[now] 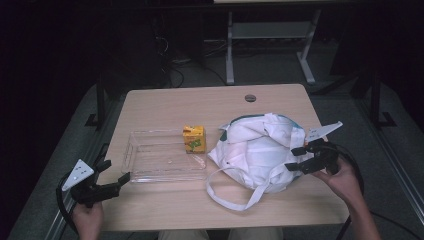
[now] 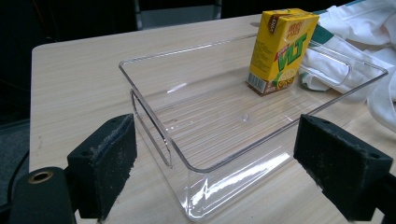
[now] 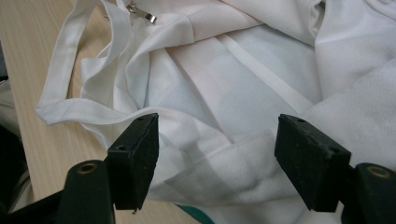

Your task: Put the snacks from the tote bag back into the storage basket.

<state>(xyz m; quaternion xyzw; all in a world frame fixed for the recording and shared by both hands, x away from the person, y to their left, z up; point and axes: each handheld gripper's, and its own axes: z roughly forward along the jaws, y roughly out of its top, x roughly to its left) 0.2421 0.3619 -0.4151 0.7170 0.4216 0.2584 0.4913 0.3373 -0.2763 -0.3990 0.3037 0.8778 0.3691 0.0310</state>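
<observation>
A clear plastic tray (image 1: 150, 165) lies on the wooden table left of centre. A yellow drink carton (image 1: 194, 138) stands upright at the tray's far right corner; in the left gripper view the carton (image 2: 281, 49) stands inside that corner of the tray (image 2: 154, 116). A crumpled white cloth bag (image 1: 260, 150) with a long strap lies to the right. My left gripper (image 1: 116, 176) is open just short of the tray's near left corner. My right gripper (image 1: 296, 159) is open at the bag's right edge, its jaws over white fabric (image 3: 243, 93) with nothing pinched.
The bag's strap (image 1: 235, 192) loops toward the table's front edge. A round cable hole (image 1: 250, 98) sits near the far edge. Behind the table stands a metal desk frame (image 1: 270, 45) on dark floor. Bare tabletop (image 1: 200, 105) lies beyond the tray.
</observation>
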